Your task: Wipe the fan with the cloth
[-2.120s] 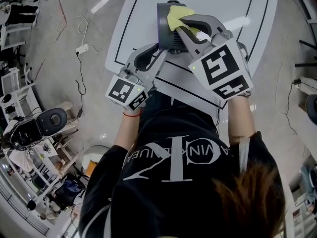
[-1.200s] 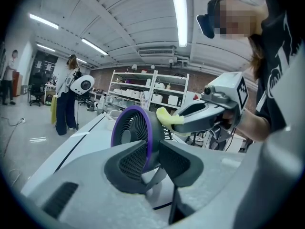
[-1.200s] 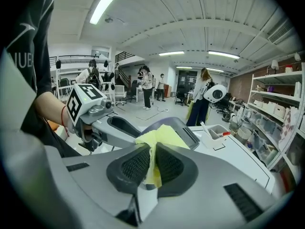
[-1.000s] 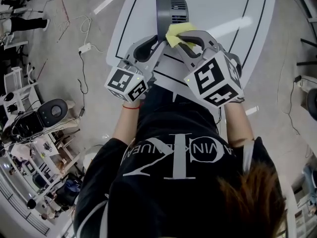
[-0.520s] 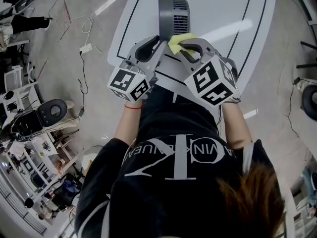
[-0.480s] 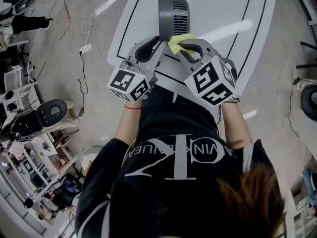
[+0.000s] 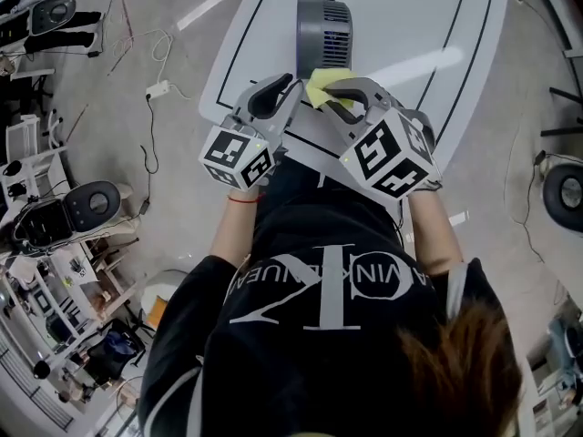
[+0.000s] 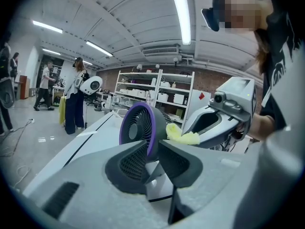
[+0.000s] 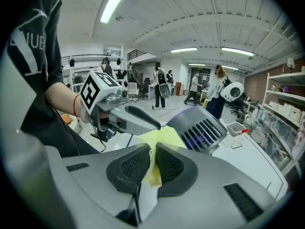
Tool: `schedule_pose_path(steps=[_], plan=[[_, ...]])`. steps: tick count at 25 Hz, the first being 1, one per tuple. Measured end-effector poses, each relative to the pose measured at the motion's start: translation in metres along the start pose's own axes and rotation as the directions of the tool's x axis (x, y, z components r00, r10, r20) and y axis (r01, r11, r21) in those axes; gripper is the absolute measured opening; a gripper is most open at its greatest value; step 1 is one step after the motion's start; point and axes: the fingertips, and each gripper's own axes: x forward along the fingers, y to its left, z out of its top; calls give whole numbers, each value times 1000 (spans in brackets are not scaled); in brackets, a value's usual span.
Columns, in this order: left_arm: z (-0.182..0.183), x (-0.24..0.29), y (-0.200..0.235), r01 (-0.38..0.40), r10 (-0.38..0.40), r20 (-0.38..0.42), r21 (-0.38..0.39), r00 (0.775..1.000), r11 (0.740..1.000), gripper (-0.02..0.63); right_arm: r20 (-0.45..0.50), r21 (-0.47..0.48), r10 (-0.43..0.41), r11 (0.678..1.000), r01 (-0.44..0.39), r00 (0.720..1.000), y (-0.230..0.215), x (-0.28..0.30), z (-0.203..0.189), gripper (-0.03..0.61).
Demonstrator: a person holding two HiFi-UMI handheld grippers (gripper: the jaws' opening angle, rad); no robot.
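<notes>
A small grey fan (image 7: 323, 35) with a purple front ring (image 8: 138, 128) stands on the white table (image 7: 410, 25). My left gripper (image 7: 291, 84) reaches it from the near left. Its jaws have just been closing with the fan's lower rim between them, and the pads look to press on it. My right gripper (image 7: 328, 93) is shut on a yellow cloth (image 7: 319, 87), which bunches above the pads (image 9: 162, 138). The cloth rests against the near side of the fan's slotted casing (image 9: 200, 128), close to the left gripper's fingertip (image 9: 155, 124).
Black lines run across the table. Cables and a power strip (image 7: 157, 89) lie on the floor to the left, with cluttered equipment (image 7: 64, 217) beyond. Shelves (image 8: 157, 92) and standing people (image 8: 76, 99) are in the background.
My right gripper has drawn the yellow cloth from the top of the fan down to its near edge, towards the person. The left gripper has hardly moved.
</notes>
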Motion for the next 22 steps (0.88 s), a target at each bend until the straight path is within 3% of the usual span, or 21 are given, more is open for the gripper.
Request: schedule_pose_path(steps=[6,13,22], plan=[[10,-12,16,-74,74,35,-9,997,997,69,21,-43,106,994,-105,994,14,9,17,31],[10,-35,20,-134,134,57,-15,989,991,61,-45,-89,261,960,-264,964,50,22,17,31],[10,-53,35,-153,154,61,-18,986,988,61,66,-32,205,979,-203,977,17,3,55,31]])
